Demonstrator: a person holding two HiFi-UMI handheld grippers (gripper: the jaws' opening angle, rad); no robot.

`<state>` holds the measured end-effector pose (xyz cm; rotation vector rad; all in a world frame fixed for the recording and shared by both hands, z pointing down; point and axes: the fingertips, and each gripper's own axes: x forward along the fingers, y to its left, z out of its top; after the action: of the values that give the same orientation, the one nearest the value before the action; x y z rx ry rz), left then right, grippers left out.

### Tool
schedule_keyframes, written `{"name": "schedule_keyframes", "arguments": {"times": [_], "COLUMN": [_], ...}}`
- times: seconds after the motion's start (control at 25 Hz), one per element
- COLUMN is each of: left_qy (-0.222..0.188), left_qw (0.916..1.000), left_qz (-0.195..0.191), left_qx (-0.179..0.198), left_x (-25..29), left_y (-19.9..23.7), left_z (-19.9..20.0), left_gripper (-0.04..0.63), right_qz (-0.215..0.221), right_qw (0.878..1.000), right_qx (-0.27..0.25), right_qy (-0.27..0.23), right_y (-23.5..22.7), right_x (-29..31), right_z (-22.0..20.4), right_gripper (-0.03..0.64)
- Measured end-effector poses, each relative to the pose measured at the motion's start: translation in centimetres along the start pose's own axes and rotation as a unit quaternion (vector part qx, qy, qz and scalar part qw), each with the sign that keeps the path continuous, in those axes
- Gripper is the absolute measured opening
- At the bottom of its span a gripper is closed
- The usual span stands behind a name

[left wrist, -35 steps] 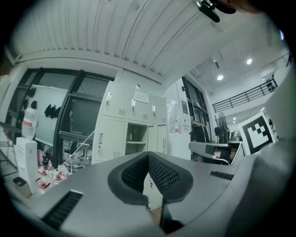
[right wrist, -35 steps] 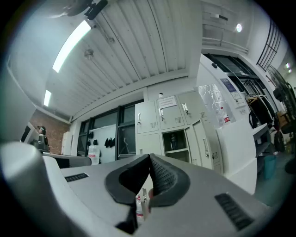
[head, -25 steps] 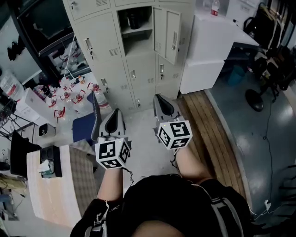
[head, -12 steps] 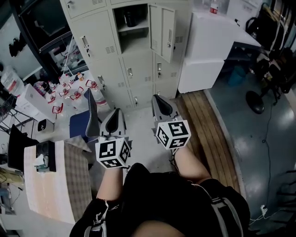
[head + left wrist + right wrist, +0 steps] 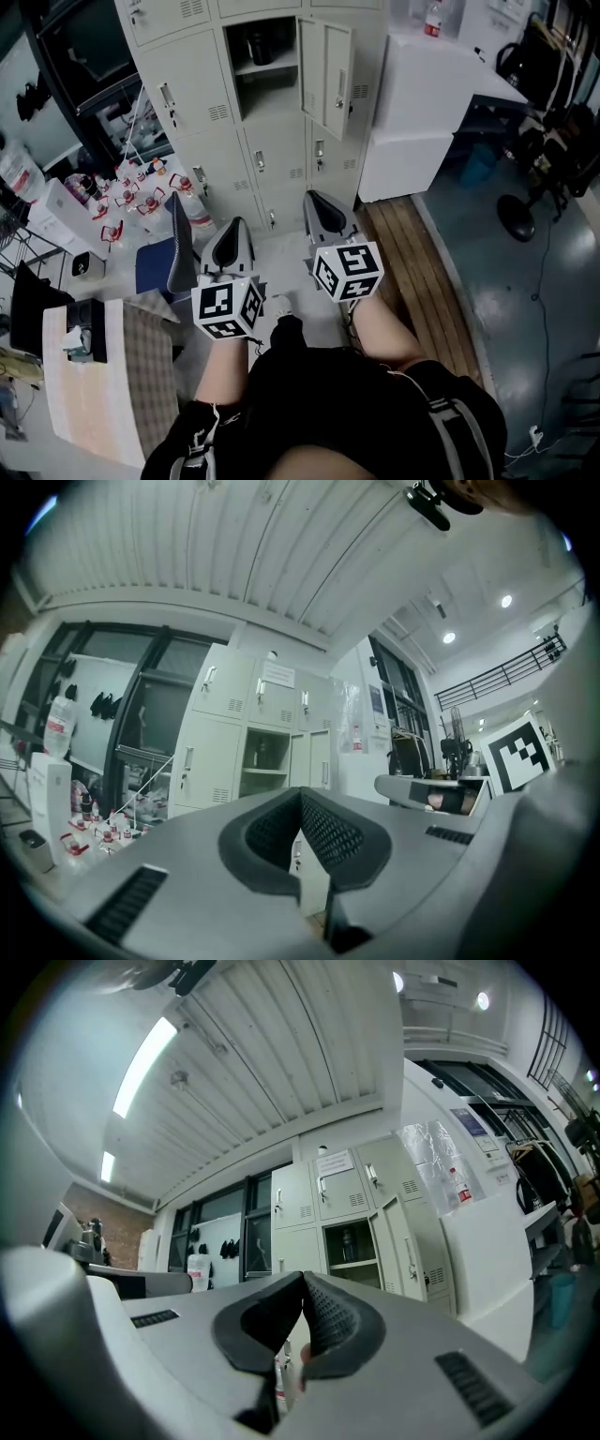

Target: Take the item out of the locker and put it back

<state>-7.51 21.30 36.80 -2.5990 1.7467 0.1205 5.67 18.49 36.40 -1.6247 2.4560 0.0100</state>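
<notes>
Your left tongs and right tongs are both closed on nothing, ribbed dark pads meeting at the tips. Far ahead, the dark bottle stands upright in the open compartment of the locker, its door swung right. The bottle is likely rigid, light and smooth, so grip it mid-body. The locker is pale painted sheet metal, flat and vented.
</notes>
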Motion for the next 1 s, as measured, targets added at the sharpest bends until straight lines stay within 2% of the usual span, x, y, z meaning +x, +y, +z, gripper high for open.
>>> {"name": "schedule_keyframes", "arguments": {"times": [0.2,0.44,0.72,1.0], "left_qy": [-0.008,-0.001,0.018,0.024], "left_qw": [0.9999,0.9998,0.9992,0.9986], "left_qz": [-0.008,-0.019,-0.034,-0.045], "left_qx": [-0.003,-0.01,-0.014,-0.013], "left_x": [4.5,12.6,25.4,37.1], "left_y": [1.3,4.6,10.0,15.3], "left_z": [-0.6,-1.4,-1.0,-0.7], "left_gripper": [0.012,0.012,0.012,0.012], "right_qz": [-0.004,-0.013,-0.035,-0.05], "right_qw": [1.0,1.0,0.998,0.998], "right_qx": [-0.007,-0.009,-0.04,-0.036], "right_qy": [-0.003,0.012,0.018,0.018], "right_y": [-2.1,-5.8,-10.2,-14.9], "right_x": [3.9,11.7,23.6,35.0], "right_z": [-0.7,-2.8,-3.4,-3.9], "right_gripper": [0.015,0.015,0.014,0.015]}}
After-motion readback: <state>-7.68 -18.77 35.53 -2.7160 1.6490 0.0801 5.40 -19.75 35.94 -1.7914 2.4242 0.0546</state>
